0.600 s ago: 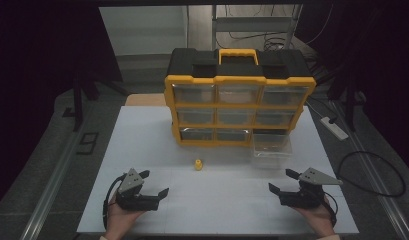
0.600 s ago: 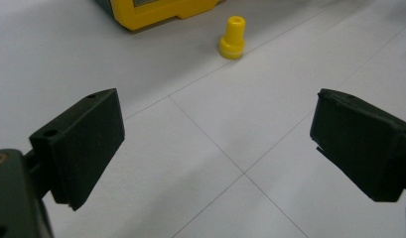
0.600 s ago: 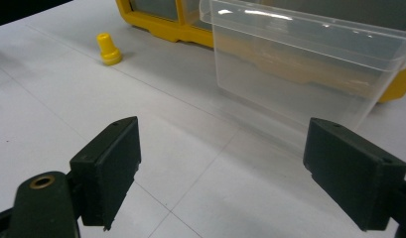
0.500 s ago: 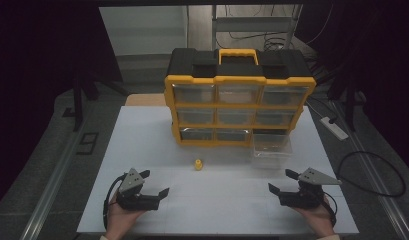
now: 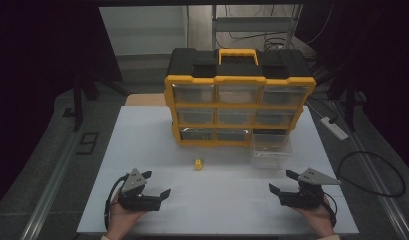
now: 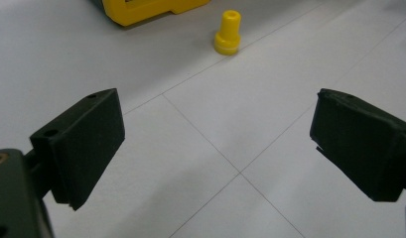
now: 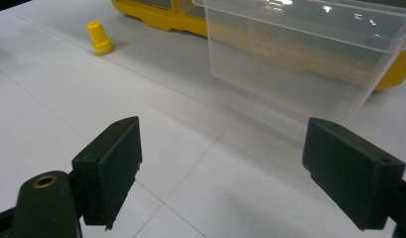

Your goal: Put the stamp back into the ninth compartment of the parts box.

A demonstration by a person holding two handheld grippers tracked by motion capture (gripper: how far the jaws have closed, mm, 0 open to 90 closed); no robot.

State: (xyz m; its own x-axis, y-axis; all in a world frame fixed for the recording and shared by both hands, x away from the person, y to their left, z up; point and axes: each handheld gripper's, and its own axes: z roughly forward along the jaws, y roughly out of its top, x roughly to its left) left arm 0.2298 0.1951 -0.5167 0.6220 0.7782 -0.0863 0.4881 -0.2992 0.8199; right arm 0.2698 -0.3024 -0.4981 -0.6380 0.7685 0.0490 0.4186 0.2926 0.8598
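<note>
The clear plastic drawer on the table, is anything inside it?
The clear drawer looks empty: only the yellow organizer behind shows through its walls. Its far corners are out of frame.

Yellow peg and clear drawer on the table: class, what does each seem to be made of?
Yellow peg: probably moulded plastic, going by its even colour and smooth, slightly glossy rounded steps. Clear drawer: likely hard transparent plastic; the cabinet shows through its walls and the rim glints.
</note>
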